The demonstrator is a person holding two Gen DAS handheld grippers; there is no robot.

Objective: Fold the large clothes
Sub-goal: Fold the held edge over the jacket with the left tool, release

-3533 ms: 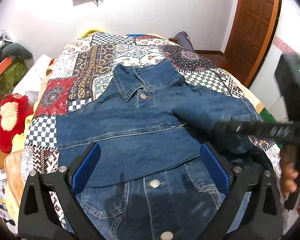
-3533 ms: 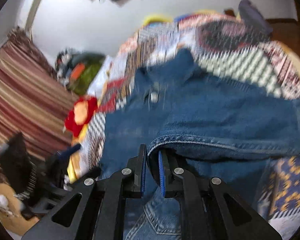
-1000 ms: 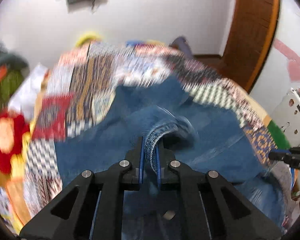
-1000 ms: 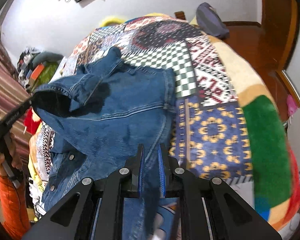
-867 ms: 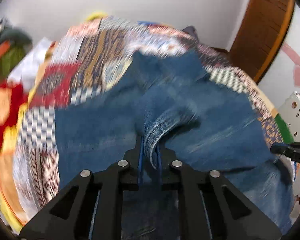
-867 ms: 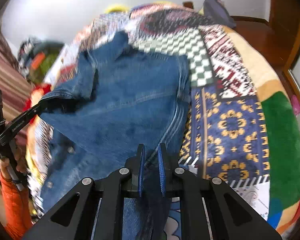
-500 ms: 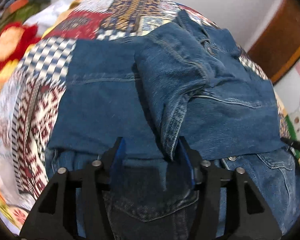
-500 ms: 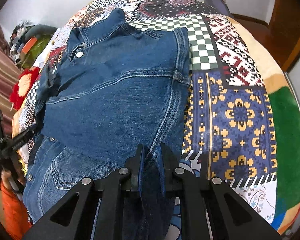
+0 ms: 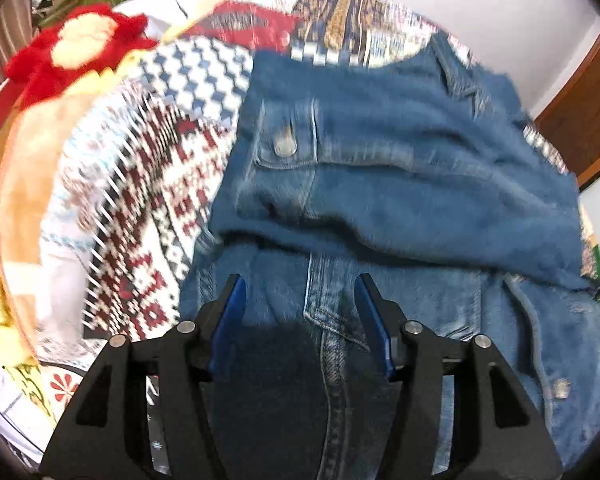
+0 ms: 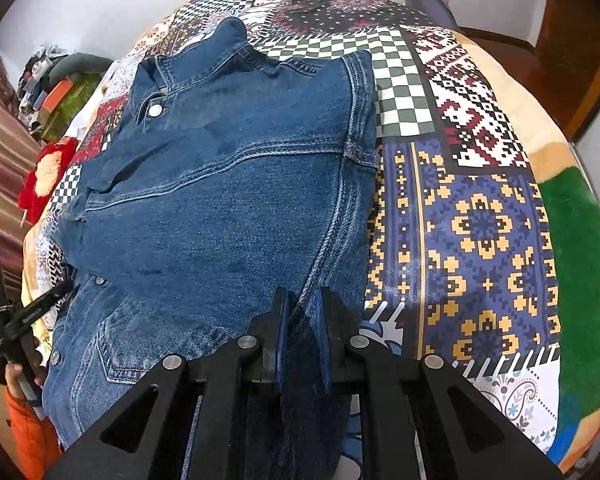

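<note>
A blue denim jacket (image 10: 228, 208) lies front up on a patchwork blanket (image 10: 480, 232), with both sleeves folded across its chest. My right gripper (image 10: 302, 314) is shut on the jacket's near right edge, and denim shows between its blue pads. My left gripper (image 9: 300, 312) is open and hovers over the jacket (image 9: 400, 184) near its lower left front, below a buttoned chest pocket (image 9: 286, 146). Its pads press on nothing. In the right wrist view the left gripper (image 10: 24, 316) shows at the far left, held by a hand (image 10: 18, 376) in an orange sleeve.
A red and yellow plush toy (image 9: 72, 48) lies at the bed's left side beside a pile of clutter (image 10: 56, 92). A dark bag (image 10: 428, 8) sits at the bed's far end. A wooden door (image 9: 580, 120) stands on the right.
My left gripper carried the sleeve cuff across the jacket, let it go and opened, then moved down toward the lower left front. My right gripper sank a little and stays shut on the edge.
</note>
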